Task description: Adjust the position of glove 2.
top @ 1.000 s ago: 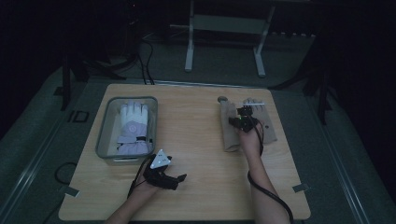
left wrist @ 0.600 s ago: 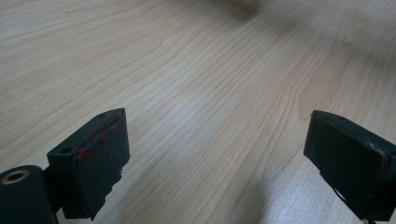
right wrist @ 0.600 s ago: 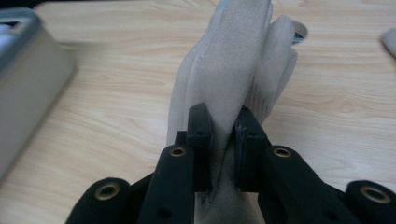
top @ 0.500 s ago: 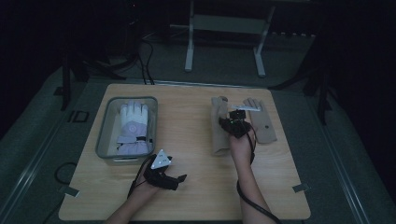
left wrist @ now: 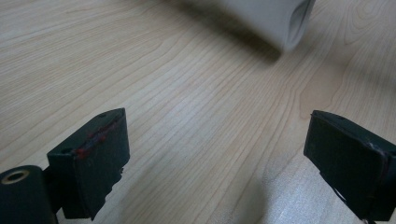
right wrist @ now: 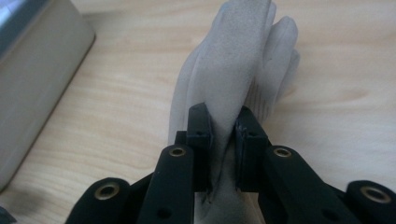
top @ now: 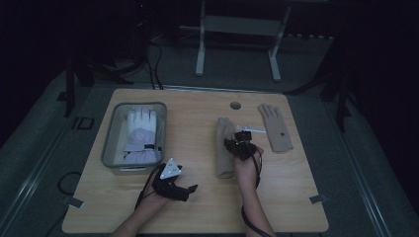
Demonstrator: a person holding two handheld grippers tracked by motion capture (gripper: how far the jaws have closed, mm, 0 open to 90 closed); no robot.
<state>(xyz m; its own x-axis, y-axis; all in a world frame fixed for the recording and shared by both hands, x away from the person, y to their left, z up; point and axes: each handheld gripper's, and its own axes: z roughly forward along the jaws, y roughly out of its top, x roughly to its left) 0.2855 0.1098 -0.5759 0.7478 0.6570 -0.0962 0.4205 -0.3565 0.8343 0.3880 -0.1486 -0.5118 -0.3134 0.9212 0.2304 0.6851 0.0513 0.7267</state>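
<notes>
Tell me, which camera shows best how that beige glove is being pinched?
The right gripper view: the beige glove bunches between the right gripper pads. The high view shows it small; the left gripper view catches its cuff.

tongs (right wrist: 225, 135): black, rise from bottom edge, pinched tight on fabric fold
glove (right wrist: 238, 60): pale grey, bunched up betw. pads, fingers point away toward top
bin (right wrist: 32, 79): grey wall, upper left, apart from glove
worktop (right wrist: 116, 107): light wood, grain visible, under glove

high view dim and murky; both gripper views bright, close parts blurred.
</notes>
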